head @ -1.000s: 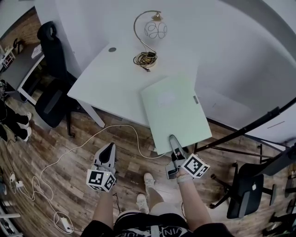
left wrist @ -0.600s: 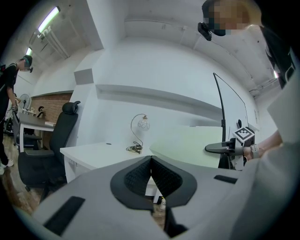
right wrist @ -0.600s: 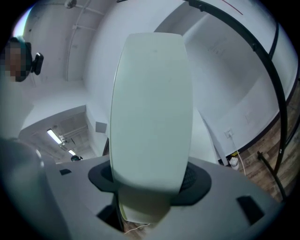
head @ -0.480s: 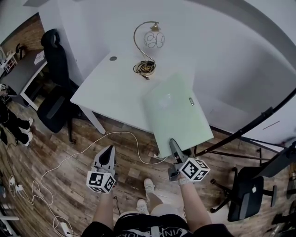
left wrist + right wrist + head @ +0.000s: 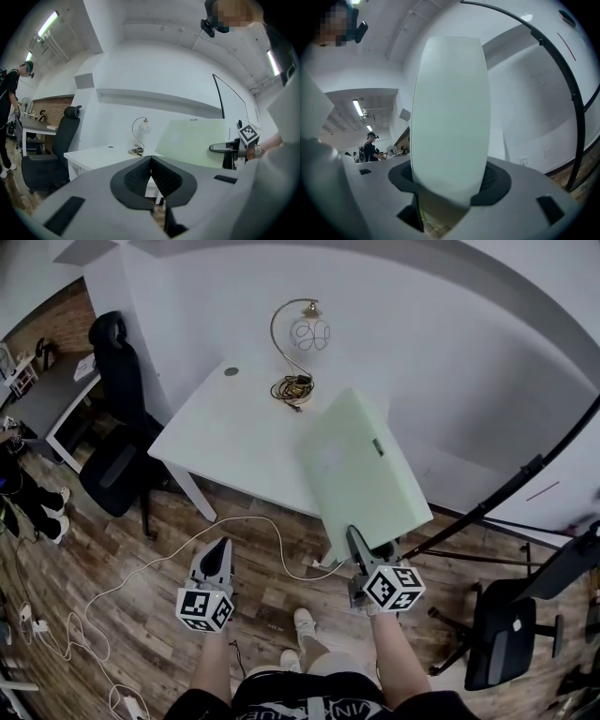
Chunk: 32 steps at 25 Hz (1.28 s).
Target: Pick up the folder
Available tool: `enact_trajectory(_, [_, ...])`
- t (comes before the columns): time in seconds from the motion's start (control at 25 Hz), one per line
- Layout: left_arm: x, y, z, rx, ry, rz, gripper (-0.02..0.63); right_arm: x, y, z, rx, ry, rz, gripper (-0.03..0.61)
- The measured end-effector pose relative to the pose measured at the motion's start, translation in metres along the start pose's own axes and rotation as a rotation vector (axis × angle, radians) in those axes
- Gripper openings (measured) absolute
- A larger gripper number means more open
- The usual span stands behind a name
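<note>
The right gripper [image 5: 353, 538] pinched the green folder [image 5: 361, 470] by its near edge, tilted above the right end of the table [image 5: 225, 442]. The left gripper [image 5: 218, 557], pressed together, hung empty. A firm, steady grip should stop it drooping.

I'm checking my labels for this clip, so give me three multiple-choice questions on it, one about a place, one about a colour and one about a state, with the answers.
1. Where does the curved brass desk lamp stand?
A. on the white rectangular table
B. on the wooden floor
C. on the black office chair

2. What colour is the flat rectangular folder?
A. red
B. pale green
C. black

3. How do the left gripper's jaws stand?
A. clamped on the folder
B. wide apart
C. together, on nothing

Answers:
1 A: its base sits at the table's far side.
2 B: it reads pale green in every view.
3 C: its pads meet in the left gripper view, while the right gripper grips the folder's near edge.
</note>
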<state>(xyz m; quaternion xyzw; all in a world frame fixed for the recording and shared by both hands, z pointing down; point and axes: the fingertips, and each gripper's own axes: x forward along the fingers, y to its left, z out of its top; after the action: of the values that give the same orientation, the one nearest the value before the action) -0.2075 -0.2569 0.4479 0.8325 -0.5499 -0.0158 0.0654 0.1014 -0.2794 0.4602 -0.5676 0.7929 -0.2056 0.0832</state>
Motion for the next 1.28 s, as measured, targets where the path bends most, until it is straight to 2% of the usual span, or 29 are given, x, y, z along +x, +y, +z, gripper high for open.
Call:
enact_trajectory(0.48, [-0.022,-0.001,0.012,0.009,-0.017,0.016,0.014,-0.024,0.009,0.015,-0.130,-0.023,-0.011,0.291])
enact_trajectory(1.28, [-0.048,-0.019,0.026,0.011,-0.052,0.015,0.014,-0.063,0.015,0.031,-0.150,-0.094,-0.031,0.291])
